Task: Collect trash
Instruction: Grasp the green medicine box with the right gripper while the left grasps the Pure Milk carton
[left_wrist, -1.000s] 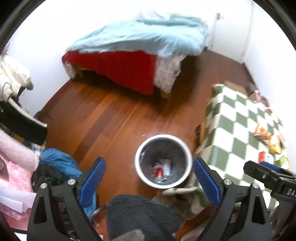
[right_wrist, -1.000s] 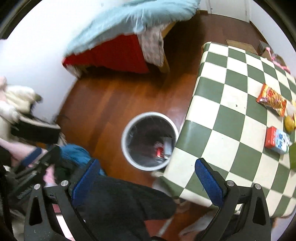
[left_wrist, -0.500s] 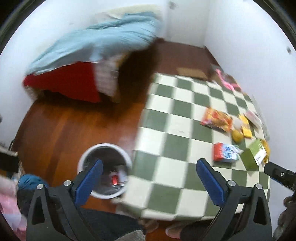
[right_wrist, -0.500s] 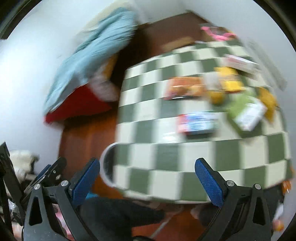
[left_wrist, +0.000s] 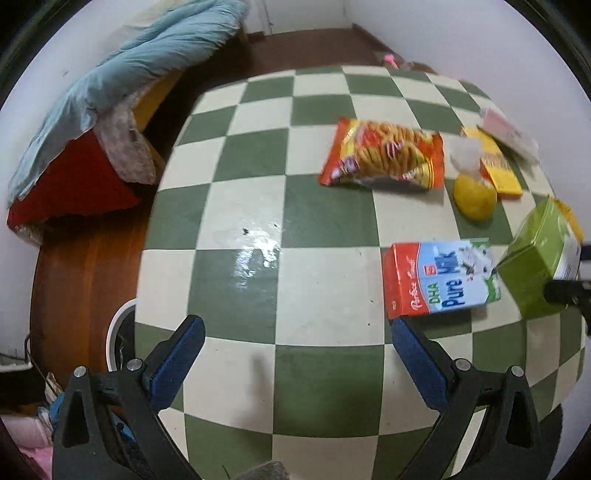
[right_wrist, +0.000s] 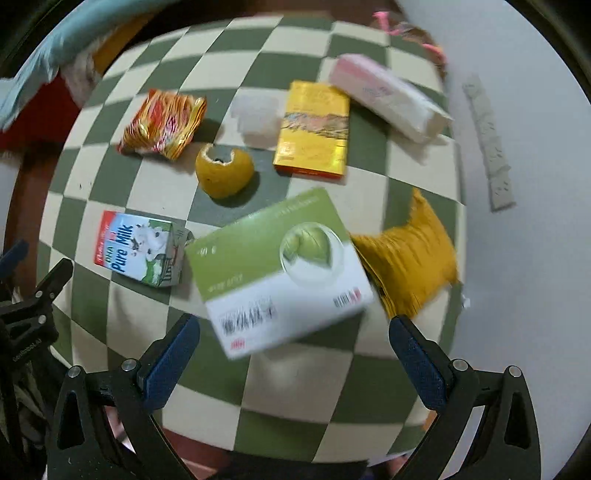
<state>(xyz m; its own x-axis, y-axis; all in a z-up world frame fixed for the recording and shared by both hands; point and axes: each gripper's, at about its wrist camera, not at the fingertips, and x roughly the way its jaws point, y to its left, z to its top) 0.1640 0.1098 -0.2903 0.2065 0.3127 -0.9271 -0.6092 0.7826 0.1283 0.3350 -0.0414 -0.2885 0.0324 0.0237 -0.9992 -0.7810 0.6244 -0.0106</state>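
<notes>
Trash lies on the green-and-cream checkered table (left_wrist: 325, 369): a red-and-blue milk carton (left_wrist: 439, 282) (right_wrist: 138, 251), an orange snack bag (left_wrist: 384, 157) (right_wrist: 164, 123), a yellow fruit peel (left_wrist: 474, 197) (right_wrist: 223, 173), a green-and-white box (left_wrist: 539, 258) (right_wrist: 279, 269), a yellow box (right_wrist: 314, 131), a mustard bag (right_wrist: 410, 254) and a pink-and-white pack (right_wrist: 388, 98). My left gripper (left_wrist: 295, 334) hangs open over bare table, left of the carton. My right gripper (right_wrist: 293, 334) is open above the near edge of the green box. Nothing is held.
The rim of a white bin (left_wrist: 118, 332) shows on the wooden floor beside the table's left edge. A bed with a blue cover (left_wrist: 140, 62) and red side stands beyond. A white wall (right_wrist: 524, 184) with a power strip (right_wrist: 487, 144) borders the table on the right.
Both grippers swung from above the floor bin to over the table and came lower. The trash items now fill both views, and the bin has slid to the left edge.
</notes>
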